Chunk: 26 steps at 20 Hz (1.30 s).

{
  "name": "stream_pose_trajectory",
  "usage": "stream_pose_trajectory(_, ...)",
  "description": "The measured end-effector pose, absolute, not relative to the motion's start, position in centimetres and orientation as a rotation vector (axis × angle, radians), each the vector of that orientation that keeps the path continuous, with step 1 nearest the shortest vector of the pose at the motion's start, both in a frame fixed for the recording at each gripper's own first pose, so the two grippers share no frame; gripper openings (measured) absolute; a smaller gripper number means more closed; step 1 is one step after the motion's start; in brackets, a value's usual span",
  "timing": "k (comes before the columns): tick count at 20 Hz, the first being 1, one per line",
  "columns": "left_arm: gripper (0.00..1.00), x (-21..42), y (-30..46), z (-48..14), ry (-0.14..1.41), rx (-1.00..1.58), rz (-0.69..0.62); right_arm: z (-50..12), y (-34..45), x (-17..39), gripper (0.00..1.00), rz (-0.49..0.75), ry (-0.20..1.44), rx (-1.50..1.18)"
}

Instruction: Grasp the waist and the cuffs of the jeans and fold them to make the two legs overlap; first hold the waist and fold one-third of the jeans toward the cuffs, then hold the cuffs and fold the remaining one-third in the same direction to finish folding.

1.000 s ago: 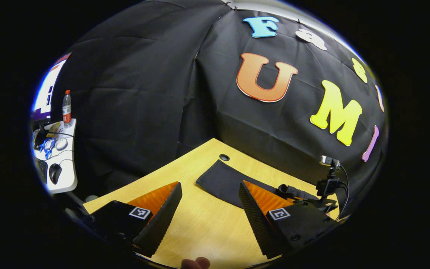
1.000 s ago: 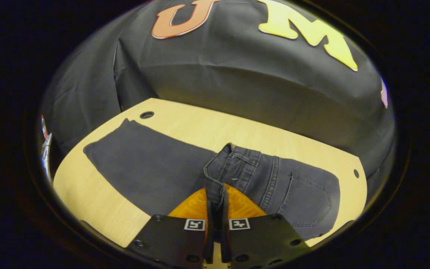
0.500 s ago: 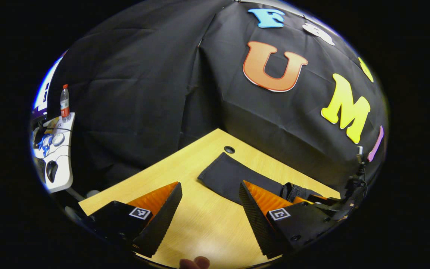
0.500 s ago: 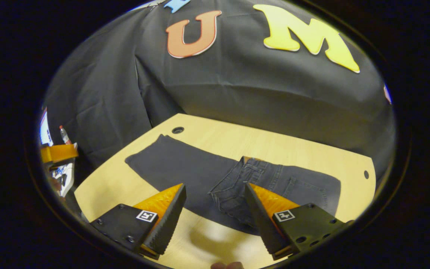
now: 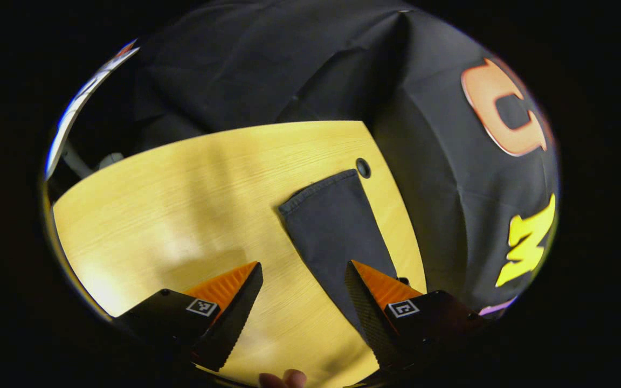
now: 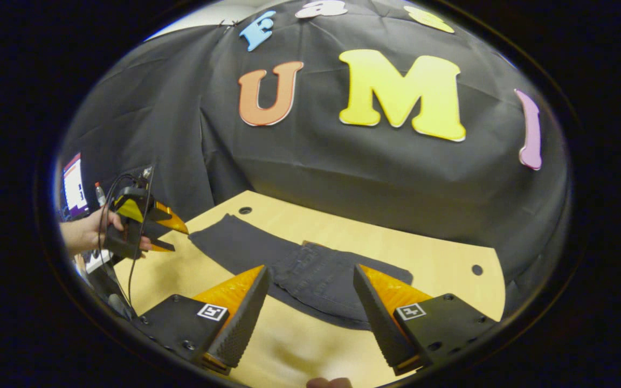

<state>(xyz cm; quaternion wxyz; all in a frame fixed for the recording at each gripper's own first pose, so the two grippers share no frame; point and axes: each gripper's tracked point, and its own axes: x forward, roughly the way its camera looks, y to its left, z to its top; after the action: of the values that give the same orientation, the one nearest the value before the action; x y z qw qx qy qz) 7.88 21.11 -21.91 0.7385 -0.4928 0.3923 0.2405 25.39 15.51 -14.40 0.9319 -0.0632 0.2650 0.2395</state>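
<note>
In the left gripper view, my left gripper (image 5: 304, 285) has its jaws spread wide above the wooden table (image 5: 181, 183), nothing between them. The jeans (image 5: 337, 231) lie flat on the table as a dark strip running from beside the right-hand jaw forward, the cuffs (image 5: 318, 186) at the far end, ahead of the gap and a little toward that jaw. A round hole (image 5: 363, 167) in the table sits just beyond the cuffs.

In the right gripper view, my right gripper (image 6: 310, 293) also has its jaws spread and empty. The jeans (image 6: 310, 269) lie just ahead of the gap, the waist part folded over onto the legs. The leg end reaches away past the left-hand jaw. Farther out on that side, a hand (image 6: 81, 234) holds the left gripper (image 6: 173, 234) above the table's edge (image 6: 143, 275), apart from the cloth.
</note>
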Motion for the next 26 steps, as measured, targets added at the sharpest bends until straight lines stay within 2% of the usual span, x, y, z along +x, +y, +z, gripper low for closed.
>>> stream_pose_trajectory(4,0.99,10.7,22.3,-23.3,0.945,-1.235,0.583,-14.9,10.1,24.6,0.98,0.39,0.568,-0.127)
stream_pose_trajectory(7,0.99,11.3,23.9,-25.8,1.015,-1.151,0.652,-15.6,6.9,24.3,0.96,0.317,0.602,-0.089)
stream_pose_trajectory(10,0.99,12.4,24.1,-26.5,1.027,-1.117,0.655,-16.1,4.6,24.3,0.98,0.261,0.624,-0.078)
stream_pose_trajectory(13,1.0,14.1,23.8,-26.0,1.023,-1.182,0.66,-16.9,3.5,24.1,0.96,0.235,0.652,-0.058)
stream_pose_trajectory(21,0.97,15.3,24.7,-27.4,1.163,-1.206,0.84,-18.6,3.0,24.1,0.98,0.23,0.711,-0.029)
stream_pose_trajectory(22,0.94,14.6,24.9,-27.4,1.179,-1.189,0.865,-18.9,2.7,24.2,0.98,0.217,0.721,-0.01)
stream_pose_trajectory(23,0.74,14.1,25.0,-27.9,1.178,-1.177,0.897,-19.2,2.5,24.2,0.98,0.201,0.733,0.008)
stream_pose_trajectory(24,0.77,13.9,25.2,-28.3,1.166,-1.181,0.932,-19.5,2.2,24.3,0.98,0.183,0.747,0.027)
stream_pose_trajectory(26,0.43,14.6,25.3,-28.5,1.119,-1.201,0.956,-20.3,1.3,24.3,0.98,0.153,0.766,0.068)
